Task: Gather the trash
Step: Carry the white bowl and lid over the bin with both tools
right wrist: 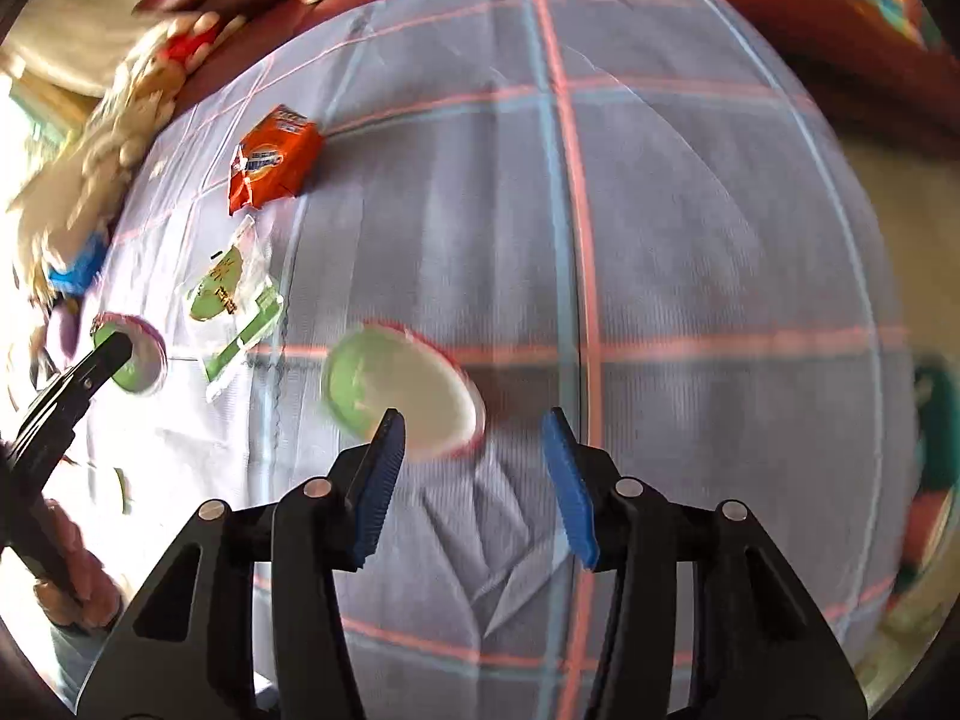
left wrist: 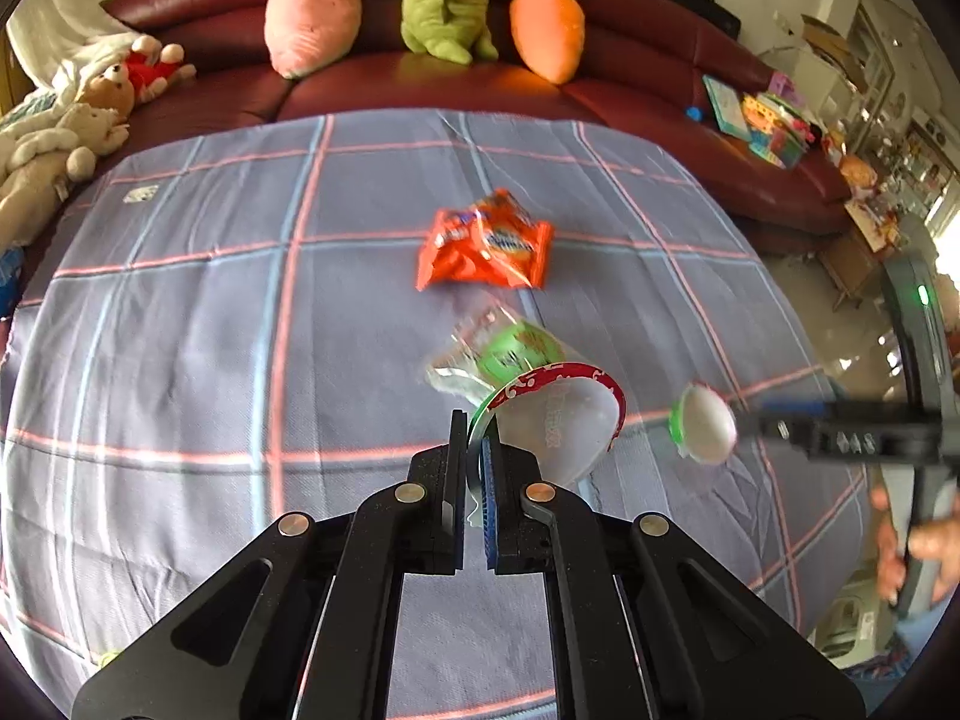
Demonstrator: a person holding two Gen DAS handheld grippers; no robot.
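Observation:
My left gripper (left wrist: 476, 450) is shut on the rim of a red-rimmed paper cup (left wrist: 558, 414), held above the checked cloth (left wrist: 180, 330). From the right wrist view that same gripper (right wrist: 114, 354) and cup (right wrist: 144, 360) sit at the far left. My right gripper (right wrist: 474, 438) stands open; a blurred green-and-white cup (right wrist: 408, 390) lies just past its left finger, not clamped. The left wrist view shows this cup (left wrist: 705, 423) at the tip of the right gripper (left wrist: 756, 417). An orange snack bag (left wrist: 486, 249) (right wrist: 273, 159) and a clear wrapper with a green label (left wrist: 504, 351) (right wrist: 231, 306) lie on the cloth.
A dark red sofa (left wrist: 630, 96) curves round the far side of the table, with plush toys (left wrist: 312, 6) along it and books (left wrist: 756, 120) at its right end. A small green scrap (right wrist: 123, 489) lies near the cloth's edge. A person's hand (left wrist: 918, 546) grips the right handle.

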